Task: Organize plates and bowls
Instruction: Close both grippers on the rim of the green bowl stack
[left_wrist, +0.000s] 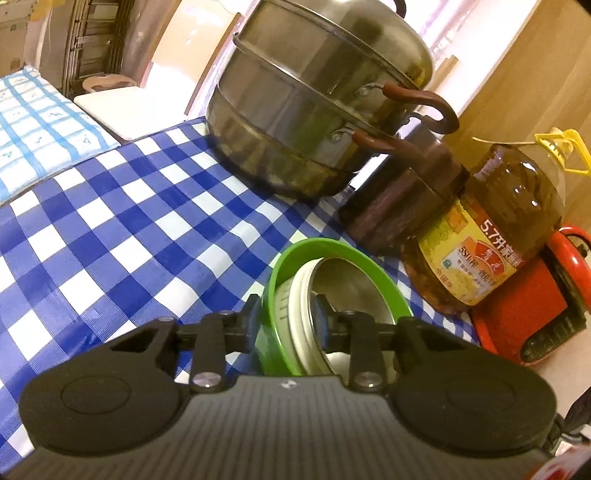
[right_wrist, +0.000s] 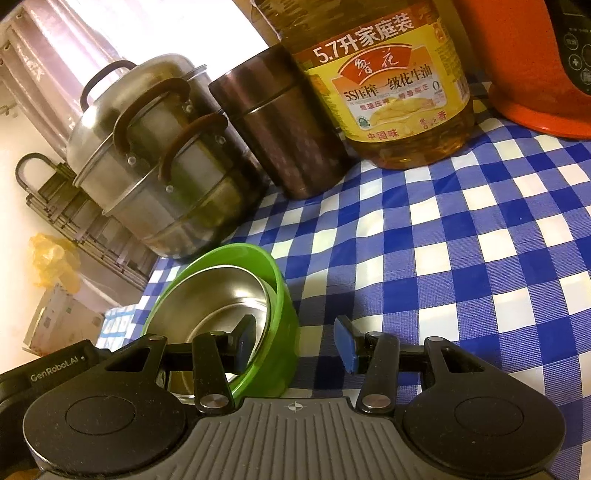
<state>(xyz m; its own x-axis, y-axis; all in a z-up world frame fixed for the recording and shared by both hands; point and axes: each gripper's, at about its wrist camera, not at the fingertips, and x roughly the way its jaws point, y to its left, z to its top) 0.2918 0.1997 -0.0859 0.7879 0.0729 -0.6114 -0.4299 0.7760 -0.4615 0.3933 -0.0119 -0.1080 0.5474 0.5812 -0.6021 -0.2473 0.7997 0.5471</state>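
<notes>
left claw (left_wrist: 286, 314) gripping green bowl (left_wrist: 273, 280) wall | right claw (right_wrist: 295, 339) straddling its rim, unclenched | steel bowl (right_wrist: 221, 295) nested; placing left

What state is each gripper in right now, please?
Left gripper: closed on the green bowl rim.
Right gripper: open, straddling that bowl's wall.

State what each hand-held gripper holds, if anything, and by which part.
Left hand-held gripper pinches the green bowl by its rim wall, one finger inside, one outside. Right hand-held gripper straddles the rim, gripping nothing.
</notes>
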